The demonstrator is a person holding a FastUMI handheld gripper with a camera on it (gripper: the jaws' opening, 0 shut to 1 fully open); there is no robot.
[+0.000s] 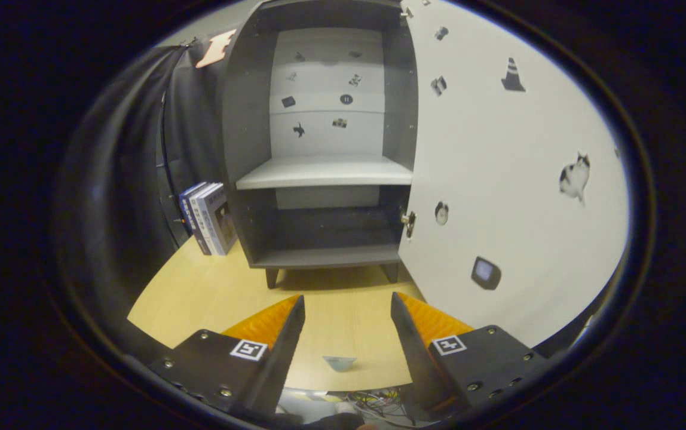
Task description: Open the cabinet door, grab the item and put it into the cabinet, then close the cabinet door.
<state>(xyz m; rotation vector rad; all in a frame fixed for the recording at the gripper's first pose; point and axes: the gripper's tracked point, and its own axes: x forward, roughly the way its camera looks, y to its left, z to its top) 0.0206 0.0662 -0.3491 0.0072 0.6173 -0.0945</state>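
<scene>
so the gripper (348, 310) has its two fingers spread wide with nothing between them, hovering over the light wooden tabletop (199, 292) and facing the dark grey two-shelf cabinet (247, 119). its white door with little picture stickers (498, 197) is swung fully open on the right, and both the pale upper shelf (325, 172) and the dark bottom compartment (331, 236) look bare. a small pale wedge-shaped item (339, 362) lies on the table between the fingers near the front edge, and a few blue-and-white books (208, 218) stand just left of the cabinet.
</scene>
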